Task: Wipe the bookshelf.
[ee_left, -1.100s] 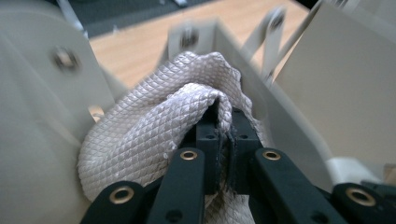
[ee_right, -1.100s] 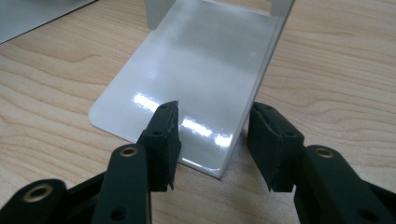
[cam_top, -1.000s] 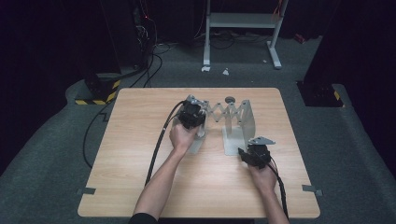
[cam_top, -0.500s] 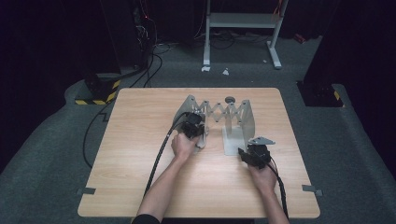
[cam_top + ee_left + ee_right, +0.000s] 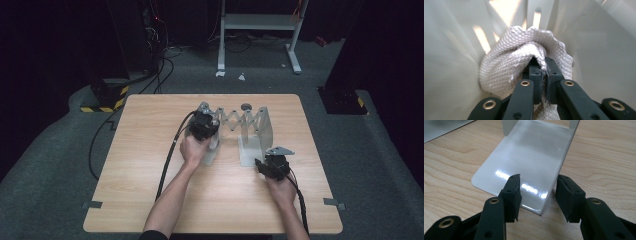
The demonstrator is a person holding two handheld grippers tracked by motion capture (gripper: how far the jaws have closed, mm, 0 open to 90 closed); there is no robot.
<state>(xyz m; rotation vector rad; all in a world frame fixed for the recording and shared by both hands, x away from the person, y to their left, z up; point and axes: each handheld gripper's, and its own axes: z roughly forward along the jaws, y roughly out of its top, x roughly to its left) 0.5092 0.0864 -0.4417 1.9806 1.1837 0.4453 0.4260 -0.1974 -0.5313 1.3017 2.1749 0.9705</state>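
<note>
White woven cloth (image 5: 524, 62) pinched between left hand-held gripper (image 5: 543, 75) jaws.

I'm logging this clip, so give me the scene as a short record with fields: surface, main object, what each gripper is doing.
surface: wooden table
main object: grey metal rack with a scissor-link middle and flat base plates
left gripper: shut on a white woven cloth, at the rack's left end
right gripper: jaws apart, one above the base plate, one beside its edge, not clamping it
hands: left hand, right hand
</note>
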